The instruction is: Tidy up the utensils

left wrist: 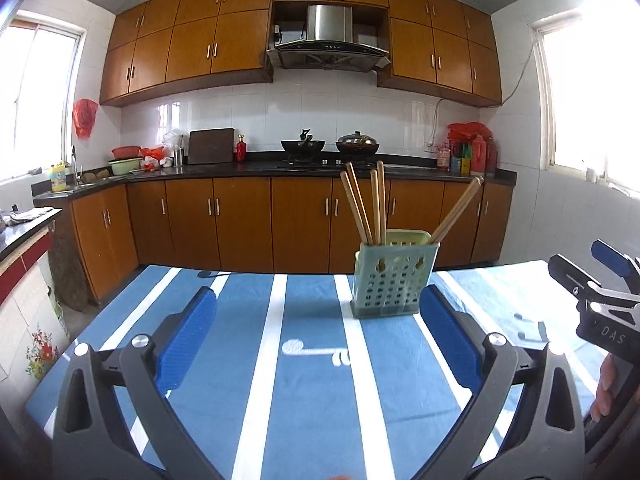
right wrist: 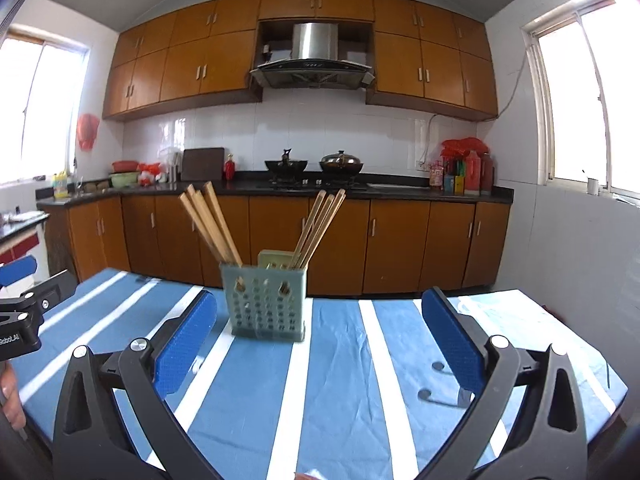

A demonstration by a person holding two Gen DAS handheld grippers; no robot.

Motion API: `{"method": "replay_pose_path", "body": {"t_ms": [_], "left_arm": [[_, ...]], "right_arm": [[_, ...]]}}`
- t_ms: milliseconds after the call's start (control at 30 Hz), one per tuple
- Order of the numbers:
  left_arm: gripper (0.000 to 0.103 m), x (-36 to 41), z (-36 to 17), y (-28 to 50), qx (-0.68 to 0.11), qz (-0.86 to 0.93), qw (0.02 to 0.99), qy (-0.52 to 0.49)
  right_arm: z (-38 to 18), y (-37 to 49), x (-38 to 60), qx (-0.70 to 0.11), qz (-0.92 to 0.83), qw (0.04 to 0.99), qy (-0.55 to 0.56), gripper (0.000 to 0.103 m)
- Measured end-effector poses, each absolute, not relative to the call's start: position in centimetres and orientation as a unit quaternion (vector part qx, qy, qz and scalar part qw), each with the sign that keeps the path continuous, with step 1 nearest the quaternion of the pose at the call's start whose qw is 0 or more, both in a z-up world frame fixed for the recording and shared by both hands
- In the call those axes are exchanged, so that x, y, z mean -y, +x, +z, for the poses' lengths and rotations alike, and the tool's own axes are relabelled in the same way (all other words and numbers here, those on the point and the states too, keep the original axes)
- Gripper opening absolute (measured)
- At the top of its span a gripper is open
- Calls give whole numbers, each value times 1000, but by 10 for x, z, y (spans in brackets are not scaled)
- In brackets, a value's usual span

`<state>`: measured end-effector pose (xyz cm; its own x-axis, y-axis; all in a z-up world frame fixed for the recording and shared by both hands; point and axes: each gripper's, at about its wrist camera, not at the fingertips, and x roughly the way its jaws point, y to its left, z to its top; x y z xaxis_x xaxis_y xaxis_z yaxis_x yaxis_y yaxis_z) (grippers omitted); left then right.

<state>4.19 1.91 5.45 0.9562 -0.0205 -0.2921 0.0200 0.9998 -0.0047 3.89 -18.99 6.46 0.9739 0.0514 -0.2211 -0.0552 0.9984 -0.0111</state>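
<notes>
Chopsticks [right wrist: 210, 226] are standing upright in a pale green perforated utensil holder [right wrist: 266, 304] that is sitting on the bench [right wrist: 340, 380], which is wearing a blue cloth with white stripes. They are leaning outward in two bunches, one fanning left and one [right wrist: 320, 224] fanning right, probably because the holder is split into compartments and the sticks are resting against its rim. In the left wrist view the holder [left wrist: 394, 278] is sitting toward the far right of the cloth, close beside the right-hand blue pad.

Both tongs are hovering above the near part of the bench, pointing at the holder. The left tongs [left wrist: 318, 326] are gaping wide, carrying nothing and touching nothing. The right tongs [right wrist: 320, 332] are likewise spread fully, empty, with the holder lying just beyond the left pad. No loose utensils are showing on the cloth, so the sorting is looking largely finished.
</notes>
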Motion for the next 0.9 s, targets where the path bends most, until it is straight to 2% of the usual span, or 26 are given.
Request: {"method": "replay_pose_path", "body": {"t_ms": [267,900], "left_arm": [[99,-12,35,32,-164,-11,986,2],[99,-16,15,23,-181,-6,983,-8]], "right_arm": [[42,26,187,-150,37,988,-2,101],[20,19,192,-184,38,982,16,101]]}}
